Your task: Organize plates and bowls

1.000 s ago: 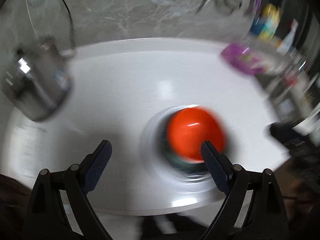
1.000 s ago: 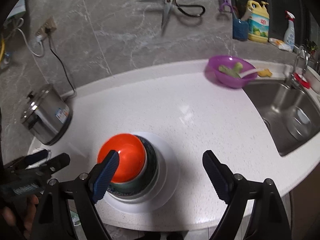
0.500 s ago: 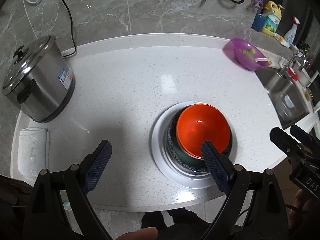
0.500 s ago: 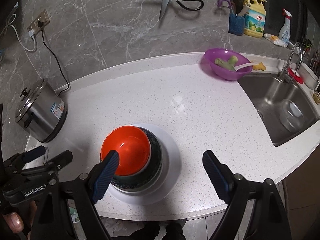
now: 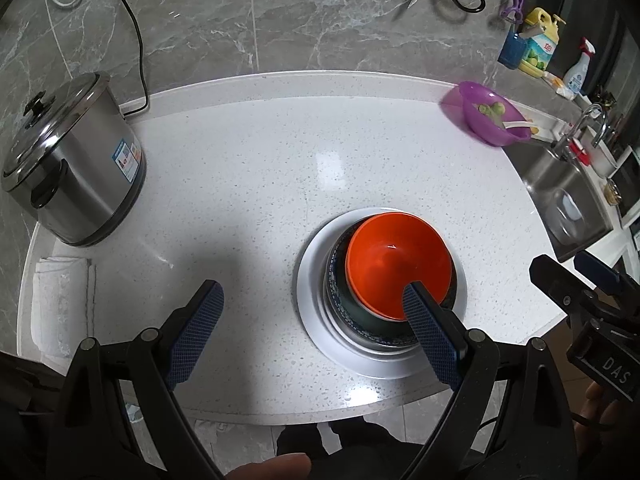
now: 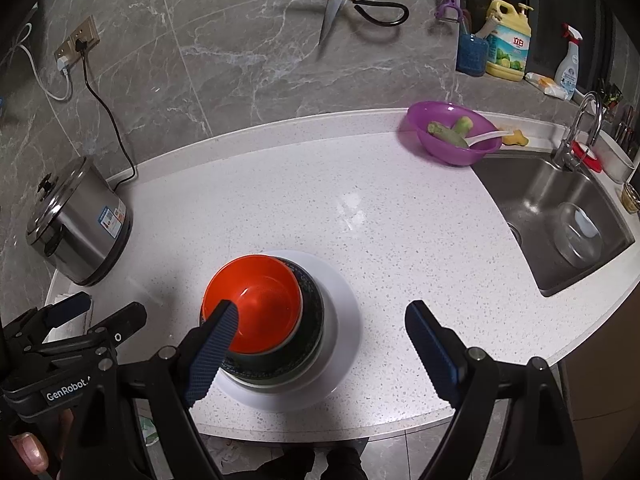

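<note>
Orange bowl (image 5: 396, 264) nested in dark bowl (image 6: 312, 312) on white plate (image 5: 316, 336); stacking apparently complete, left gripper (image 5: 312, 320) and right gripper (image 6: 320, 344) spread, empty.

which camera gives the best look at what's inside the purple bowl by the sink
The right wrist view. There the purple bowl opens toward the camera, showing green vegetable pieces and a white spoon. In the left wrist view the bowl sits near the edge, smaller and slightly blurred, its contents harder to make out.

Your frames are sharp and evenly lit; overhead glare on the table (image 5: 332, 164), fisheye bending, dark corners.
</note>
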Available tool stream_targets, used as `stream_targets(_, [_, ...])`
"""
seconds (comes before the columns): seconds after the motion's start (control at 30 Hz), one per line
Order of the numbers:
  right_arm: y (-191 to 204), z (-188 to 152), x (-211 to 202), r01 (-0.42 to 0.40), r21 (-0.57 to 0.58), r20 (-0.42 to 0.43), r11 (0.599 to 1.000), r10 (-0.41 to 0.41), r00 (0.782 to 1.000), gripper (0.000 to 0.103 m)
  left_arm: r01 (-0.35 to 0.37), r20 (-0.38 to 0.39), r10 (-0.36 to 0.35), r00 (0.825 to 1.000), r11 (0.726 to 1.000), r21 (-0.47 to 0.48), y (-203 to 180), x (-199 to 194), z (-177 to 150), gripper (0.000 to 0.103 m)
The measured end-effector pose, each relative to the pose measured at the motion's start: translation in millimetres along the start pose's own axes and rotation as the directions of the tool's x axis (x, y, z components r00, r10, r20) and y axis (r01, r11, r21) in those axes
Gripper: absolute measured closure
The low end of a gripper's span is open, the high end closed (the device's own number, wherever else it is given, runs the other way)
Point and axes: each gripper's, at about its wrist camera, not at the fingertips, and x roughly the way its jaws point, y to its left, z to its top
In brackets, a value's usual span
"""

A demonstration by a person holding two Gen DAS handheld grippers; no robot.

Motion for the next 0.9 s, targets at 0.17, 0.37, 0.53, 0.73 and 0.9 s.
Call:
stream_targets(0.17, [-0.4, 2.1, 5.0, 0.001, -0.006, -0.013, 1.0, -0.001, 1.0, 0.016, -0.003, -0.004, 0.003, 1.0, 1.0, -0.005, 0.9, 3.0, 2.2, 0.012])
stream_targets(0.37, [-1.0, 6.1, 10.1, -0.003, -0.01, -0.021, 1.0, 0.002, 1.0, 0.016, -0.007, -0.006, 0.007, 1.0, 1.0, -0.002, 0.5, 7.2, 5.5, 0.012])
stream_targets(0.53, [-0.8, 6.6, 10.3, -0.004, -0.01, -0.022, 1.0, 0.003, 1.0, 0.016, -0.01, -0.007, 0.01, 1.0, 1.0, -0.006, 0.1, 9.2, 7.2, 0.012])
stream_targets(0.73, [-0.5, 7.1, 11.4, -0.003, -0.01, -0.023, 1.0, 0.003, 1.0, 0.016, -0.011, -0.006, 0.011, 1.0, 1.0, -0.008, 0.3, 10.3, 8.4, 0.012])
stream_targets(0.9, [1.8, 8.5, 15.6, -0.006, -0.015, -0.029, 1.0, 0.006, 1.0, 0.016, -0.009, -0.009, 0.009, 1.0, 1.0, -0.011, 0.6, 11.0, 7.9, 0.012])
